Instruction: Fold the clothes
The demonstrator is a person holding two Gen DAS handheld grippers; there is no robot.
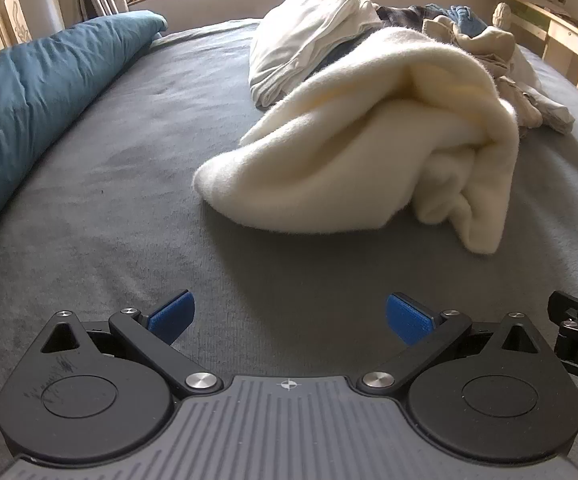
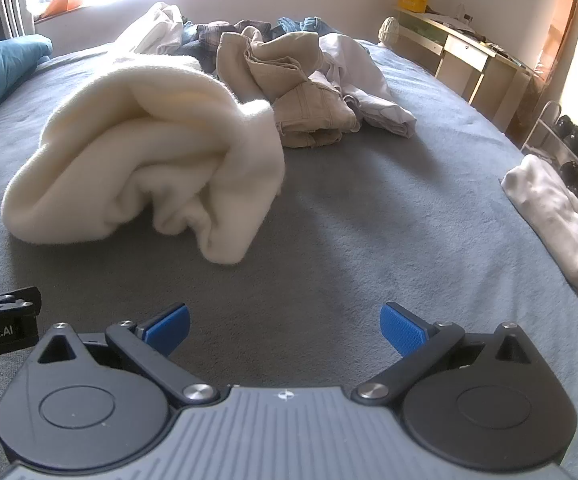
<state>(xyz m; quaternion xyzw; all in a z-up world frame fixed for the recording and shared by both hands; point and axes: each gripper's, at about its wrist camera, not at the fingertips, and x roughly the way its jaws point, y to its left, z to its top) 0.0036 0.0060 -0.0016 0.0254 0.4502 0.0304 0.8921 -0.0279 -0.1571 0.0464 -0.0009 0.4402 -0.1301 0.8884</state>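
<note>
A crumpled cream fleece garment (image 1: 369, 152) (image 2: 149, 152) lies bunched on the grey bed cover (image 1: 129, 208) (image 2: 369, 220). My left gripper (image 1: 289, 316) hovers over the bare cover in front of the garment, its blue-padded fingers wide open and holding nothing. My right gripper (image 2: 285, 326) is also open and empty, a little short of the garment's near right corner. The two grippers sit side by side; the edge of each shows at the other view's border.
Behind the fleece lies a pile of clothes: a white garment (image 1: 309, 36), beige trousers (image 2: 289, 80), a pale lilac piece (image 2: 361, 76), and plaid and denim items. A folded white cloth (image 2: 549, 216) sits at the bed's right edge. A teal duvet (image 1: 29, 92) lines the left. A desk (image 2: 469, 48) stands at the right.
</note>
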